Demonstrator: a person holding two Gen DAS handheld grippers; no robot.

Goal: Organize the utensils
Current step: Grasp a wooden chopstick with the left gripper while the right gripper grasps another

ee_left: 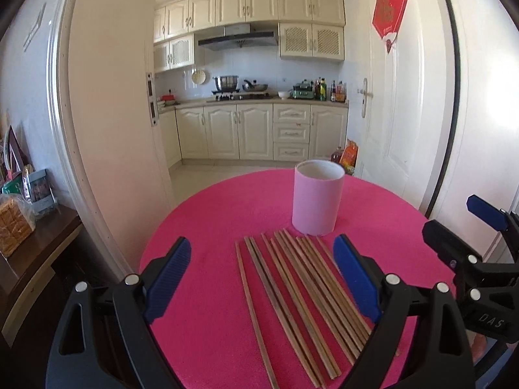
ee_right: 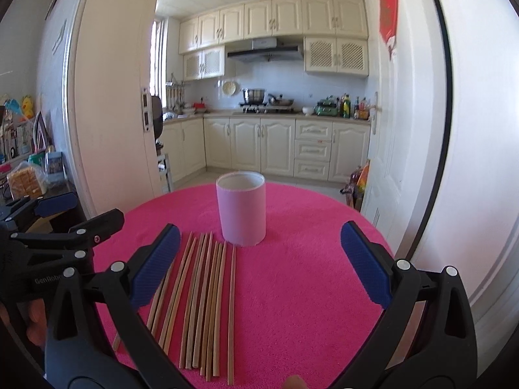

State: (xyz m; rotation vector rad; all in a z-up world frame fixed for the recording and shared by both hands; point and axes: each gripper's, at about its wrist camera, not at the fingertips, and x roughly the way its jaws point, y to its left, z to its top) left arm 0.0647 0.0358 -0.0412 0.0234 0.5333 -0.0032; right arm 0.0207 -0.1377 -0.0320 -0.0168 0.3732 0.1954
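Observation:
Several wooden chopsticks point(ee_left: 292, 295) lie side by side on a round pink table point(ee_left: 214, 214). They also show in the right wrist view point(ee_right: 202, 295). A pink cylindrical holder point(ee_left: 318, 197) stands upright just behind them, empty as far as I can see; it also shows in the right wrist view point(ee_right: 241, 208). My left gripper point(ee_left: 262, 259) is open and empty, hovering over the chopsticks' left part. My right gripper point(ee_right: 259, 243) is open and empty, to the right of the chopsticks, its left finger over them.
The right gripper shows at the right edge of the left wrist view point(ee_left: 480, 243); the left gripper shows at the left of the right wrist view point(ee_right: 65, 227). A dark side cabinet point(ee_left: 29, 253) with bread and boxes stands left of the table. A kitchen lies beyond.

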